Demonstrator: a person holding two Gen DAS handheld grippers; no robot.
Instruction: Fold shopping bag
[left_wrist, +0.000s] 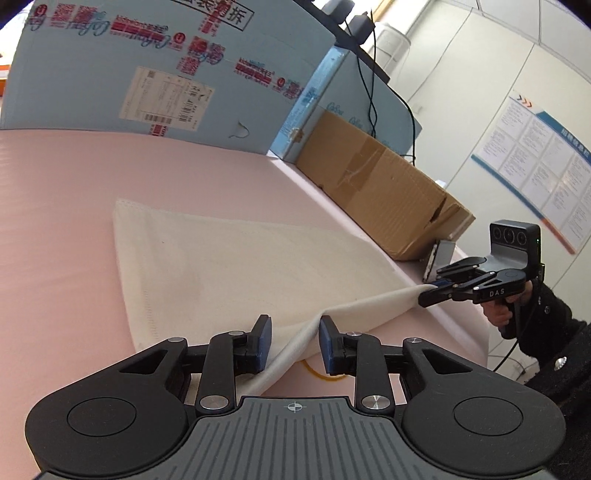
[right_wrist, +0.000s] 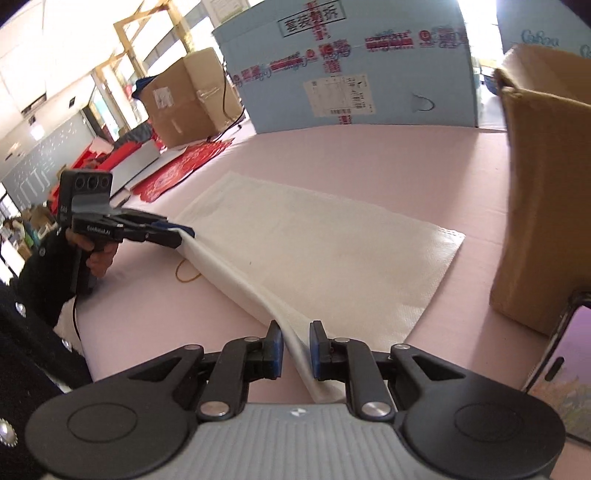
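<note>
The white non-woven shopping bag (left_wrist: 207, 254) lies mostly flat on the pink table (left_wrist: 55, 258), its far edge and both far corners still resting on the surface while its near edge is raised off it. The left gripper (left_wrist: 295, 343) holds one end of that near edge, and in the right wrist view its jaws look pinched shut on the fabric; in its own view the blue pads (left_wrist: 265, 341) stand narrow with the cloth running between them. The right gripper (right_wrist: 295, 347) takes the other end of the same edge, jaws narrow, closed on the cloth as the left wrist view shows. Held at both ends, the edge hangs as a taut line, probably so that it can be carried over the flat part in one even fold without sagging. A brown cardboard box (left_wrist: 384, 192) and a large pale blue carton (left_wrist: 147, 66) stand at the table's far side, well apart from the bag.
</note>
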